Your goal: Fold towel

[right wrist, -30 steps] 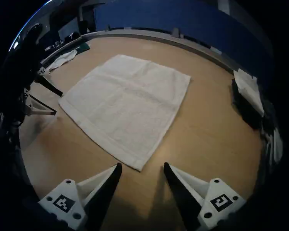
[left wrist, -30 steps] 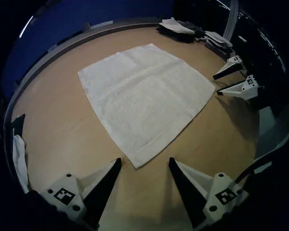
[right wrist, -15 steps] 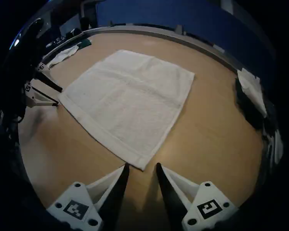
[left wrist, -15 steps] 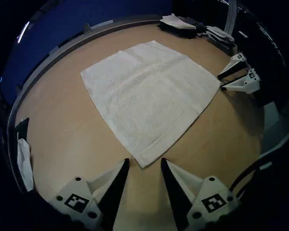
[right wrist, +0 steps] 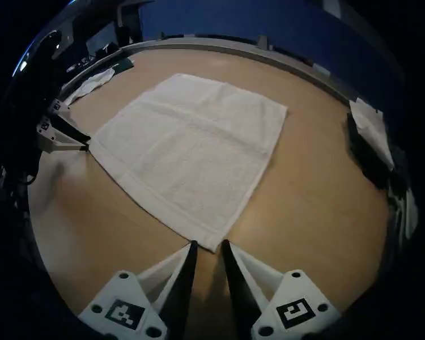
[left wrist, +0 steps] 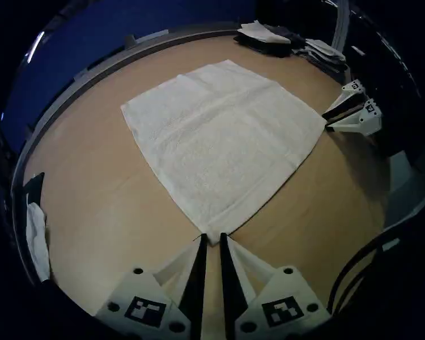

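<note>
On the pale wooden bench a white, roughly square terry towel lay spread flat, with no fold in it yet; it sat about mid-bench, well apart from the stack of dark and white folded cloths at the far right edge.

In the left gripper view the left tongs were drawn almost together, the near corner of the towel filling the slim gap between their tips, so they looked to be clamped on that corner; in the right gripper view the right tongs stood narrowly apart around the neighbouring corner, and I could not tell whether both tips pressed on the cloth or merely flanked it.

The relation that mattered: the two corners were the ends of one hemmed edge, the edge nearest the person; the whole towel stretched away from both tongs toward the far side of the bench, lying corner-on to each camera. Neither hand was the nearer; each sat at its own corner, left at the left end, right at the right end.

The fold, as I judged it, would call for lifting that near edge and carrying it forward over the cloth to the far edge, both ends level; an unsure hold on the right could drop its corner and skew the fold.
</note>
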Demonstrator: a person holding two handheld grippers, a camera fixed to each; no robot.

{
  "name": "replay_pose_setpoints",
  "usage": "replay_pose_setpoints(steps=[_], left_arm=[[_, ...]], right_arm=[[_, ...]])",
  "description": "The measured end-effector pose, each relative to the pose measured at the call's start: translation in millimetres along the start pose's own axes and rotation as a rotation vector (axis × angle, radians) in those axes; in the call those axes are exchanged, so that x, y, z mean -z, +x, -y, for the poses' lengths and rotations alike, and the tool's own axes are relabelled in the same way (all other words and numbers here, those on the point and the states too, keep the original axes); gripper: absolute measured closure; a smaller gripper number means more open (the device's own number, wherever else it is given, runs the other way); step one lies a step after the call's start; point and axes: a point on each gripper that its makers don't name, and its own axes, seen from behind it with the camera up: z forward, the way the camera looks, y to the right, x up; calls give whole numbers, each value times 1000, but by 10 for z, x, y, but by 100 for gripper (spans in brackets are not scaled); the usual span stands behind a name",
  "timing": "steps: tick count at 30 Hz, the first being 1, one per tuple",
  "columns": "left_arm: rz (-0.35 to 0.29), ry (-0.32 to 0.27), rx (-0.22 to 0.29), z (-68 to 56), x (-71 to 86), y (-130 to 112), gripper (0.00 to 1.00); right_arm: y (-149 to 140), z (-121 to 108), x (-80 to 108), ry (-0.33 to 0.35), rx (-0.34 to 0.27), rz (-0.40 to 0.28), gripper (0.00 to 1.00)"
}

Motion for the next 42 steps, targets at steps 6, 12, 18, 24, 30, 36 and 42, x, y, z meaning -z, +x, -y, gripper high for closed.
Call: replay_pose_setpoints(steps=[6, 12, 18, 24, 30, 36, 42], left_arm=[[-6, 2, -8, 5, -14, -4, 88], [-12, 8, -28, 2, -14, -1, 90], [-15, -1, -10, 6, 1, -1, 91], [-19, -1, -7, 8, 1, -15, 91], [-21, 0, -3, 2, 2, -11, 92], [-25, -2, 6, -8, 12, 3, 92], [-33, -3, 12, -20, 43, 32, 92]], right_arm=[[8, 1, -13, -3, -6, -4, 87], [27, 15, -6, -2, -11, -14, 94], [30, 0, 12, -4, -9, -18, 97], [15, -12, 16, -5, -16, -20, 98], [15, -8, 16, -1, -15, -17, 98], [26, -15, 24, -8, -16, -19, 99], [70, -29, 67, -14, -18, -35, 99]])
